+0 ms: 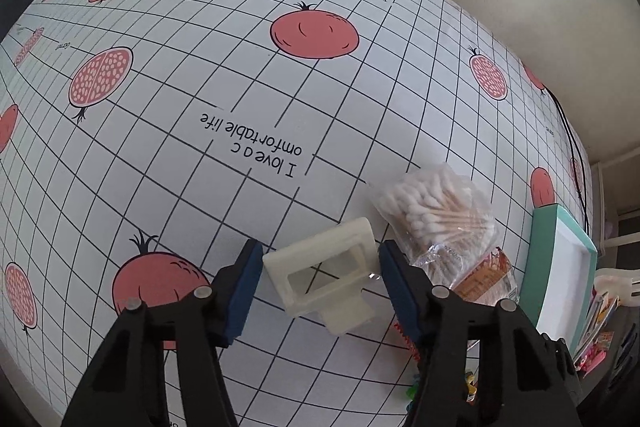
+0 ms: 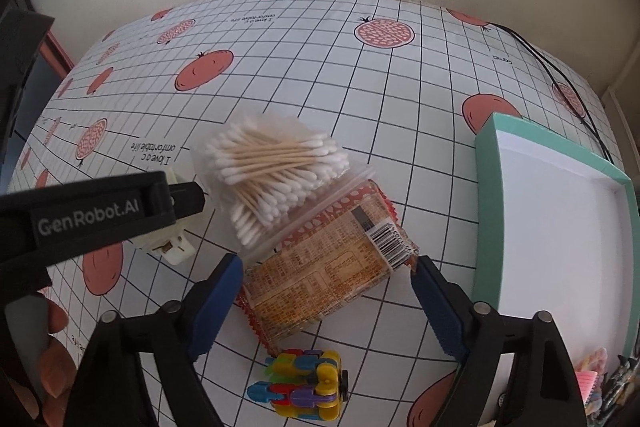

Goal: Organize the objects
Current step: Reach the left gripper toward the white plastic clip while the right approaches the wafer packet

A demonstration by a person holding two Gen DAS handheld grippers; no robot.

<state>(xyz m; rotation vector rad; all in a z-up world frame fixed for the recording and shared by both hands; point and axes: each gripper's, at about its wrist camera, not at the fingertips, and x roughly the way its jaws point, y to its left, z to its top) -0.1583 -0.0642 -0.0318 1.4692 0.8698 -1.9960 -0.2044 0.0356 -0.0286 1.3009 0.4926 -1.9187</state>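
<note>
My left hand-held gripper [image 1: 320, 279] points steeply down at the bench [image 1: 240, 87], which is covered by a white grid-patterned cloth with red pomegranates. Between its blue pads [image 1: 244, 291] lies a cream plastic clip [image 1: 324, 275] with a rectangular window; the left pad seems to meet the clip's edge, the right pad stands just beside it, and I cannot tell whether the grip is firm. Just to the right of the clip sits a clear bag of cotton swabs [image 1: 436, 211], partly behind my right finger. In the right wrist view, my right hand-held gripper [image 2: 326, 291] is open on either side of an orange snack packet [image 2: 332, 267] that lies flat on the bench, the pads near its ends without clearly pressing; the bag of cotton swabs rests on the packet's far end. A small toy of coloured plastic links [image 2: 304, 383] sits near the bottom edge, just beside the packet. To the right is a teal box lid [image 2: 560, 219] with a white inside, cut off at the frame edge. The black body of the left hand-held gripper crosses the left side and hides most of the clip. Fingers of my hand [image 2: 52, 359] show at the lower left corner, blurred. A black cable [image 2: 560, 87] runs along the bench's far right edge.
</note>
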